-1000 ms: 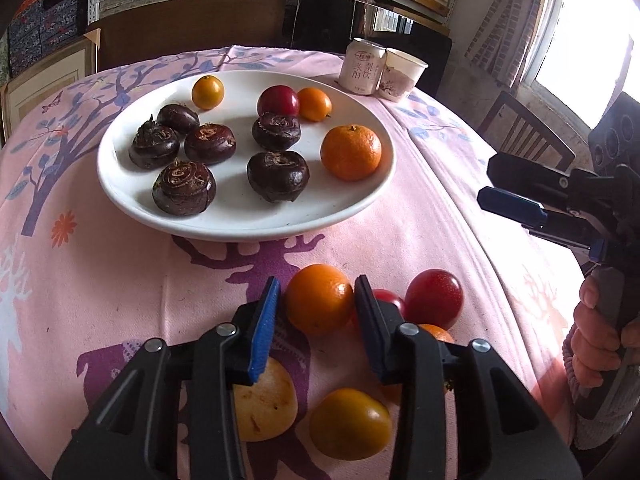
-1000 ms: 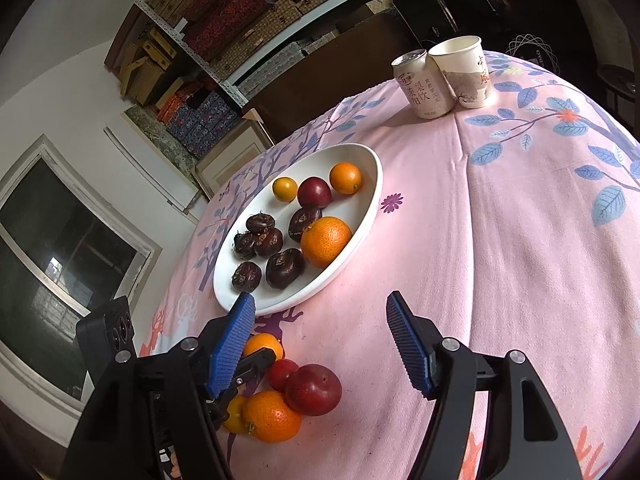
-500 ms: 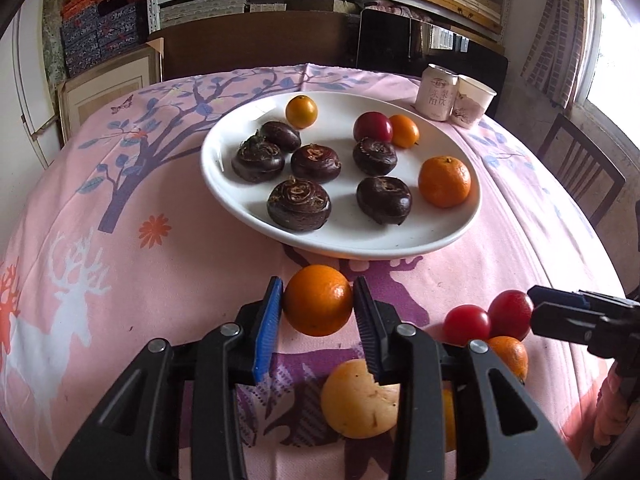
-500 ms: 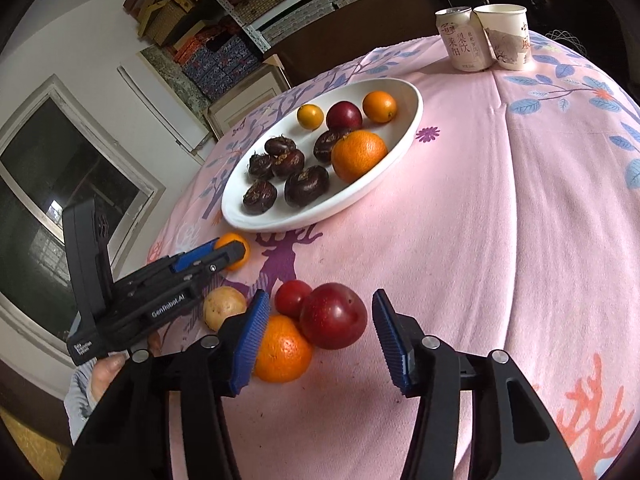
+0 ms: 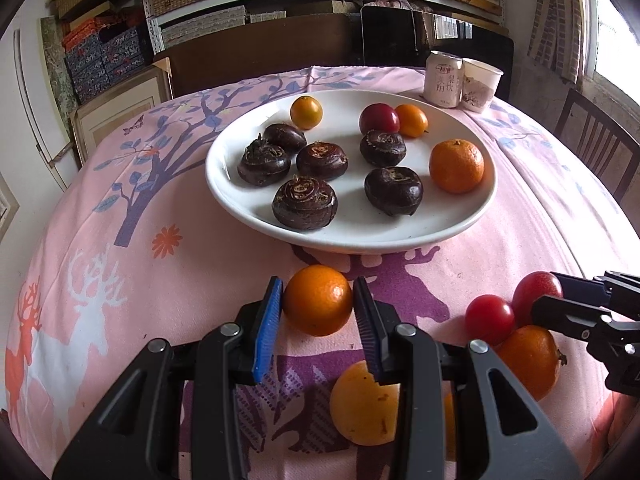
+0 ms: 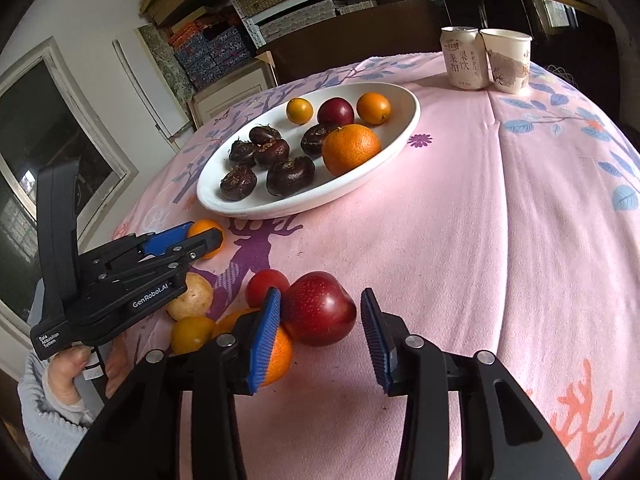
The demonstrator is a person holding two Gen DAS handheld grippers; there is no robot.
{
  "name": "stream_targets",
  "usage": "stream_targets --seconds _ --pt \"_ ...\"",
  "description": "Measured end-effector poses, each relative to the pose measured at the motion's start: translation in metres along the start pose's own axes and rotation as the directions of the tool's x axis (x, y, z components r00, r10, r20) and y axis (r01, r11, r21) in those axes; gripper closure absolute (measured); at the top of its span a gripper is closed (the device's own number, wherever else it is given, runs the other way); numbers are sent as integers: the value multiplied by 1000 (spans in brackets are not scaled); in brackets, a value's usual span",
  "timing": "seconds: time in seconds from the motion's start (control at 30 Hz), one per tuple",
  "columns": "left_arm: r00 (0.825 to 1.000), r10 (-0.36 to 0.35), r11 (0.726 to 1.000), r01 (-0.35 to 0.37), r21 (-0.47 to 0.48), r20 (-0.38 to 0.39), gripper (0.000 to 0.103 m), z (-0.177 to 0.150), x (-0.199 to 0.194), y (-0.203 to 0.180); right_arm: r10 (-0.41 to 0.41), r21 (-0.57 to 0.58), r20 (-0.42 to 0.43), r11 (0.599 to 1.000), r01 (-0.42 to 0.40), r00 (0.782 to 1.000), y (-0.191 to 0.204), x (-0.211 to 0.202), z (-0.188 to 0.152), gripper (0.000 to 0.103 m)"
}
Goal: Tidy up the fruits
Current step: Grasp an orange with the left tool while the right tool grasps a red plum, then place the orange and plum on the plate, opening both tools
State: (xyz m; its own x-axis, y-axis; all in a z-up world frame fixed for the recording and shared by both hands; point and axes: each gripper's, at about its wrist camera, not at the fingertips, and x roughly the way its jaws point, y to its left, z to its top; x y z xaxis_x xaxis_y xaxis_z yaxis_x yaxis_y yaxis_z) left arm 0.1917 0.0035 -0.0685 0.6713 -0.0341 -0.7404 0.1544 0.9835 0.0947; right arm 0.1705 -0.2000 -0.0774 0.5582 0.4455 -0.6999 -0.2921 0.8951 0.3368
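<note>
Left hand-held gripper (image 5: 318, 304) clamped on an orange (image 5: 318, 300), just off the bench (image 5: 120, 280), white plate (image 5: 486, 200) dead ahead and near, so probably a short forward carry. Right hand-held gripper (image 6: 320, 320) spread wide around a red plum (image 6: 322, 308), not squeezed yet, plate up and left.

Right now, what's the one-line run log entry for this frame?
left gripper: shut on mandarin | right gripper: open around red plum, plum on tablecloth | white plate: partly filled
</note>
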Motion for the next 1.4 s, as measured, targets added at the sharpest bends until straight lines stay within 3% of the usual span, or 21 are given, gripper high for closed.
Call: stream_targets --seconds 0.7,0.9,1.13,1.4 --pt "995 26 1000 -24 -20 99 68 2 -24 3 -58 -43 101 997 63 993 7 -15 1 65" --pt "991 10 999 -6 -32 136 68 4 -40 5 -80 -61 215 994 95 973 13 -37 6 66" --pt "984 -16 997 28 -68 176 68 32 -53 18 -37 -12 246 999 42 968 12 -48 48 66" --pt "981 -29 995 46 -86 192 68 85 -44 26 -23 -39 295 999 36 955 31 -48 105 66"
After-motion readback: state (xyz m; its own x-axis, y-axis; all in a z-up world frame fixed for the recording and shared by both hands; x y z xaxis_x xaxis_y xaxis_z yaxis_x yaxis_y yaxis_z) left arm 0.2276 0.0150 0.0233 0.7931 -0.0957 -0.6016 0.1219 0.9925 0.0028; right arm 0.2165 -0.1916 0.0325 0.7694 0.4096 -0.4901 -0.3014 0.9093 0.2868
